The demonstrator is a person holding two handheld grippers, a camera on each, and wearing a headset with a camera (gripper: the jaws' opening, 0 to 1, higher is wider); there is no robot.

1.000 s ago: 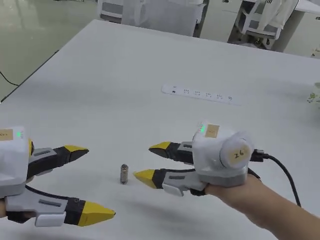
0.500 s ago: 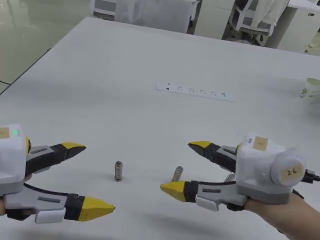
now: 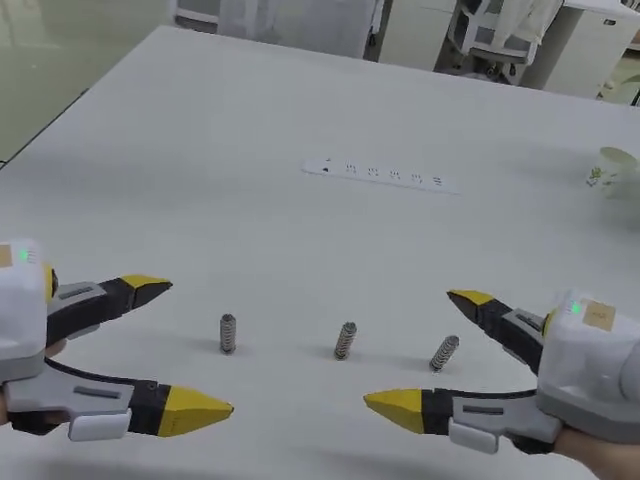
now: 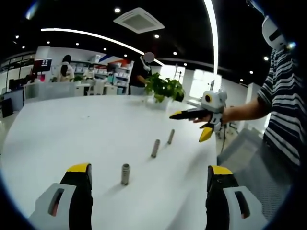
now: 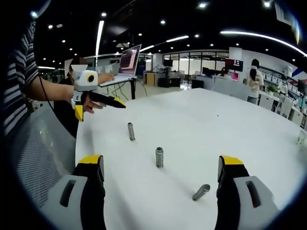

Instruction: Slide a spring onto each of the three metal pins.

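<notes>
steel springs (image 3: 345,341) on white table (image 3: 250,130), left claw (image 3: 195,348) and right claw (image 3: 412,348) spread wide, sticker (image 3: 598,314) writing unreadable

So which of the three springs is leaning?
The rightmost spring, beside the right tool: it leans noticeably, while the middle spring and left spring stand nearly upright.

Smooth matt table (image 3: 250,130), grey metal springs (image 3: 345,340), white plastic power strip (image 3: 380,176) at 12 o'clock, paper cup (image 3: 610,167) at 2 o'clock

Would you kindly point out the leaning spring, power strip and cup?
leaning spring (image 3: 444,352), head view, mid coils.
power strip (image 3: 381,175), head view, top face.
cup (image 3: 610,166), head view, side wall.
</notes>
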